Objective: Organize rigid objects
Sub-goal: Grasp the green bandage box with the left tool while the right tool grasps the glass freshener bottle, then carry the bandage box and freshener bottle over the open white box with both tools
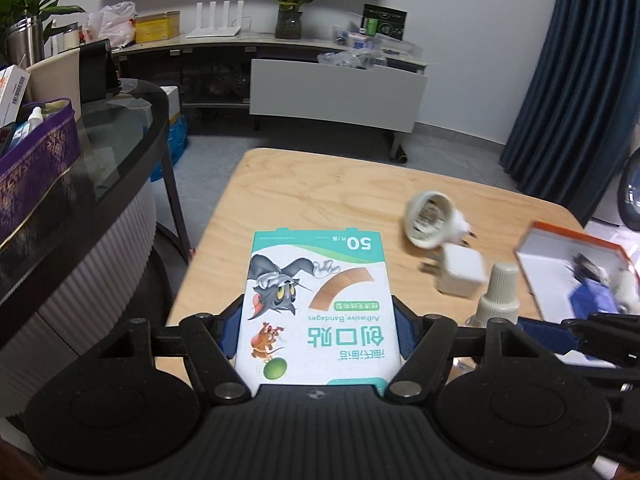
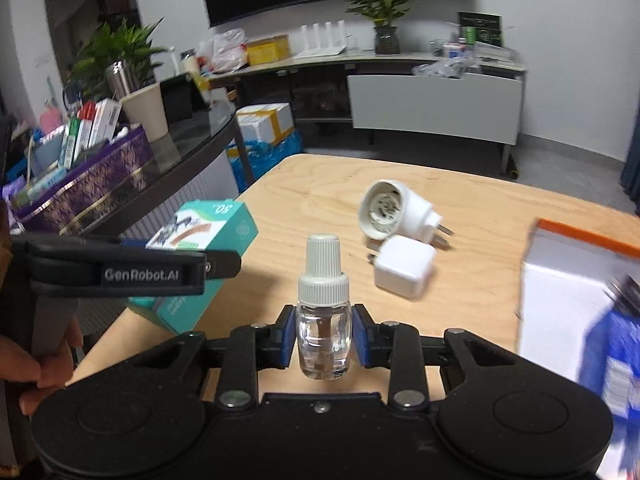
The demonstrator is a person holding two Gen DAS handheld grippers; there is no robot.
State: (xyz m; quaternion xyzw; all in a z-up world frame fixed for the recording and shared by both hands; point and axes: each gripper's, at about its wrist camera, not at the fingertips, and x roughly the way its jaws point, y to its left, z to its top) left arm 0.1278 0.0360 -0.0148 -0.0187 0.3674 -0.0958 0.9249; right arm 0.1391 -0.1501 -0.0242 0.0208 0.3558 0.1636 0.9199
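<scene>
Both claws loaded, I reckon so two items go to the orange-rimmed box [image 2: 568, 280] at 3 o'clock in one trip. Left gripper [image 1: 318, 332] pinches the bandage box [image 1: 316, 304], teal-white, cartoon print, above the table [image 1: 304, 196]. Right gripper [image 2: 323, 334] clamps the clear bottle [image 2: 323, 320], ribbed white cap, upright. Plug adapters [image 2: 400, 236] lie at 12.

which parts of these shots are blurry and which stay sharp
Left wrist view: the bandage box in the left hand-held gripper is sharp; the round plug adapter and orange-rimmed box are smeared. Right wrist view: the glass bottle in the right hand-held gripper is crisp; the orange-rimmed box is blurred.
</scene>
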